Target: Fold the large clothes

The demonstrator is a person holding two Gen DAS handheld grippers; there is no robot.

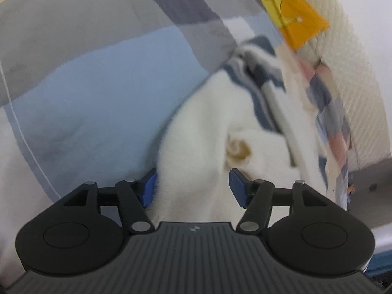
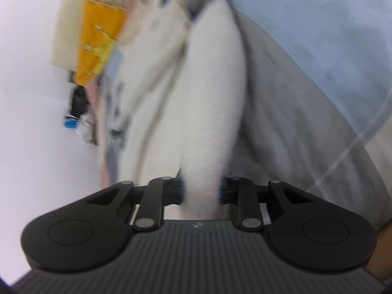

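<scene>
In the left wrist view we see the left gripper (image 1: 192, 187) with its blue pads (image 1: 149, 187) standing apart; a fold of the white fleece garment (image 1: 203, 132) lies between them, brushing the left pad, while the right pad sits clear of the cloth, so nothing is pinched. The garment runs from 6 o'clock up toward 1 o'clock, where its navy-and-grey patterned part bunches up (a small tan mark shows on the white pile near the centre). It lies on a bedspread (image 1: 80, 90) of blue and grey blocks. At 1 o'clock an orange cushion (image 1: 291, 12) leans on a cream headboard (image 1: 343, 56). In the blurred right wrist view, our right gripper (image 2: 202, 191) is clamped on a white fold of the garment, which stretches toward 12 o'clock.
</scene>
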